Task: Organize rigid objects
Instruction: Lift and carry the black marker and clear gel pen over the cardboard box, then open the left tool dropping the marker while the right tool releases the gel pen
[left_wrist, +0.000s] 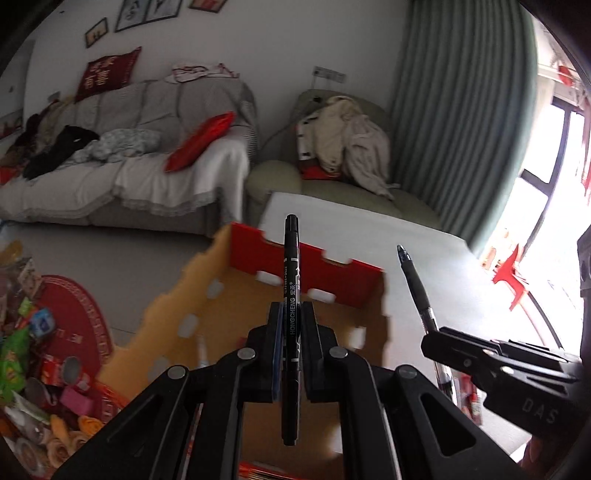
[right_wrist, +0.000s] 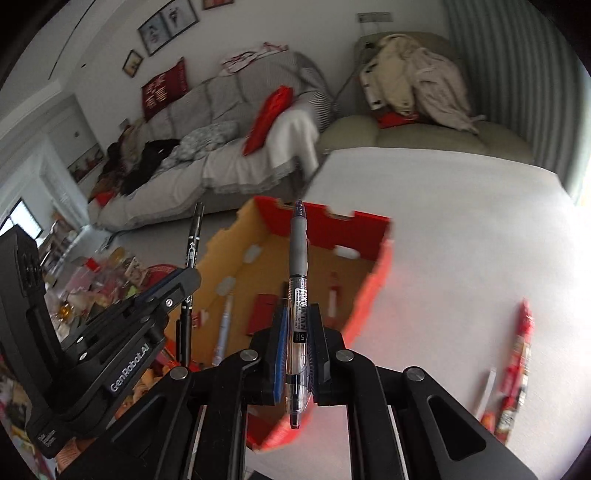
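My left gripper (left_wrist: 291, 325) is clamped tight on a black marker pen w/ white lettering (left_wrist: 291, 295); the pen stands along the fingers, tip pointing away from me, tail sticking back past the pads. My right gripper (right_wrist: 297, 332) is pinched on a clear-barrelled gel pen w/ grey rubber grip (right_wrist: 297, 280), held the same way, tip forward.

Both pens hang over an open cardboard tray, red outside and tan inside, w/ notched walls (right_wrist: 365, 225). It sits at the left edge of a white tabletop (right_wrist: 461, 229). In the right wrist view the tray floor already holds a white pen (right_wrist: 223, 325), a flat dark-red rectangular piece (right_wrist: 260, 314) and a red-and-white pen (right_wrist: 333, 295) lying near the far right wall; all blurred, so details unclear.

Grippers are side by side, close but apart: from the left cam the right one shows at the right w/ its gel pen (left_wrist: 417, 288) tilted; from the right cam the left one shows at the left w/ the marker (right_wrist: 192, 258).

On the tabletop, right of the tray and well apart from it, lies a red printed packet (right_wrist: 517, 369). Left of the table, on the floor, a heap of colourful snack packs (left_wrist: 26, 332). Behind: a grey sofa w/ red cushions (left_wrist: 147, 110).
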